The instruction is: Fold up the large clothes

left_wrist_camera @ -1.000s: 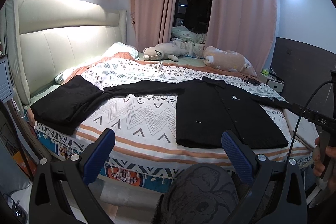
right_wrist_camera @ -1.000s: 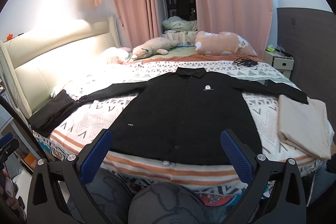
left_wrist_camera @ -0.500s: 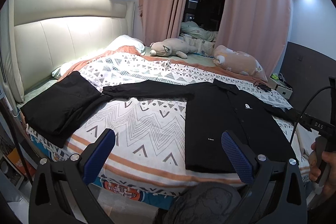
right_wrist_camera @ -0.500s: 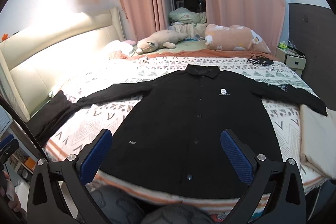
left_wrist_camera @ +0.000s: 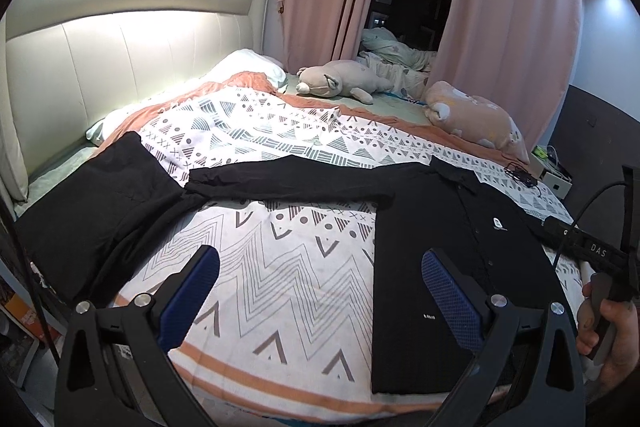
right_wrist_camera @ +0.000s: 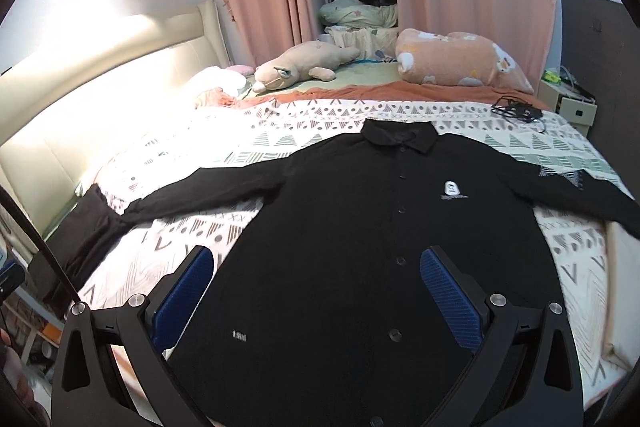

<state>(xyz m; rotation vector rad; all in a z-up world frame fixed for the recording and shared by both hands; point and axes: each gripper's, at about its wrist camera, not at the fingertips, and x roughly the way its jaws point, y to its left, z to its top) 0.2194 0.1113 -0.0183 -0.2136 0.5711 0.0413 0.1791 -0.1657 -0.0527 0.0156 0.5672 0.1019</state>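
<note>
**Black shirt laid flat, both grippers hovering wide open**

Your black shirt lies face up on the bed, buttoned, collar pointing toward the far side, hem near you, both sleeves spread straight out. It looks like thin, soft cloth: light, limp, no stiffness to help you, so it will likely sag and drag wherever you lift it. My call is to pinch at an edge, a cuff or a shoulder seam, not the middle of the panel, where two fingers would only bunch the fabric.

Your left gripper hangs above the patterned cover, beside the shirt's left edge, jaws spread wide with nothing between them. Your right gripper sits over the lower front of the shirt, also fully apart and holding nothing.

The left sleeve reaches out until its cuff touches a second dark garment lying folded near the headboard; mind you don't drag that along.

Writing: a small white chest logo and a tiny white mark near the hem, both too small to read. On the right tool's body you can read "DAS". Two plush toys rest at the far side, well apart from the shirt.
</note>
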